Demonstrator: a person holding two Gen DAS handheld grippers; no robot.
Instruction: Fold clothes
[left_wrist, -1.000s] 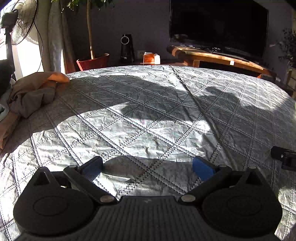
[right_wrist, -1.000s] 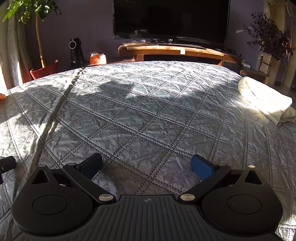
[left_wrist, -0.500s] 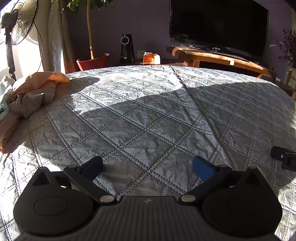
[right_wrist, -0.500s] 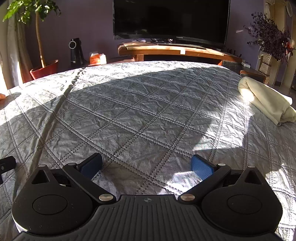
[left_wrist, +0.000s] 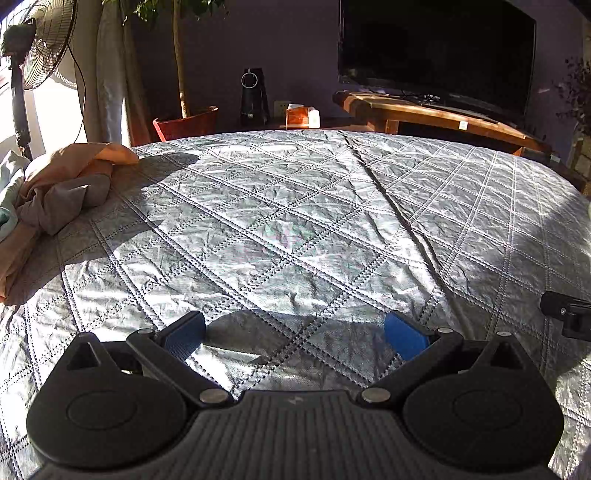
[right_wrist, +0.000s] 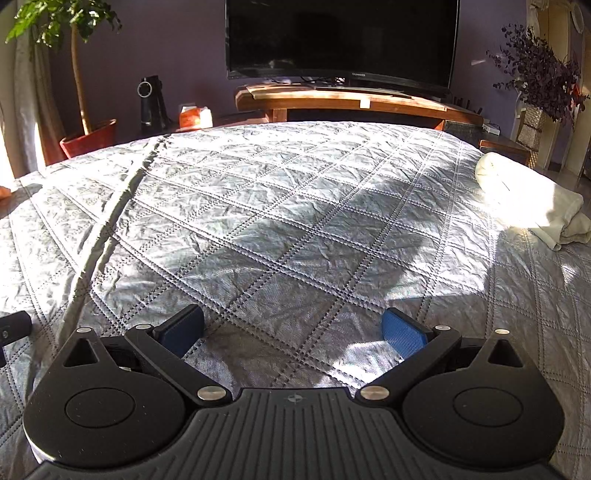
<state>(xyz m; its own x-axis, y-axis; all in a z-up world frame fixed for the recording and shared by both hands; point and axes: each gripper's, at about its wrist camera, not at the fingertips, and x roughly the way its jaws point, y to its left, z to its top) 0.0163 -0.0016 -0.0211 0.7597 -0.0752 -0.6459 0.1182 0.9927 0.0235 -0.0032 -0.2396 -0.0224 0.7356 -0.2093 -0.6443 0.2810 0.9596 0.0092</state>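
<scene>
Both tools sit low over the quilted bedspread (left_wrist: 295, 229), side by side, facing the TV (right_wrist: 340, 37). Left gripper (left_wrist: 294, 334): jaws spread wide, nothing between the blue pads (left_wrist: 404, 338). Right gripper (right_wrist: 293, 332): same, wide apart and empty.

Clothes: we see an unfolded heap, peach and grey garments (left_wrist: 62, 184), at the far left edge of the bed in the left wrist view. A cream piece (right_wrist: 532, 199), already rolled or folded, lies at the right edge in the right wrist view. The middle of the bed between them is bare.

Step in hand, as we judge it: fetch the next garment from the left heap.

How we do it well:
- Lead with the left tool, since the heap is on its side; keep the jaws wide until fabric is between the pads.
- Pinch one layer at an edge or collar, not the whole bundle. The pieces look tangled, so lifting slowly should let the rest drop away.
- Drag it to the bare middle and spread it flat before any fold.
- Harsh sun and shadow patches hide fabric edges; we confirm the pinch by seeing cloth between the pads.
</scene>
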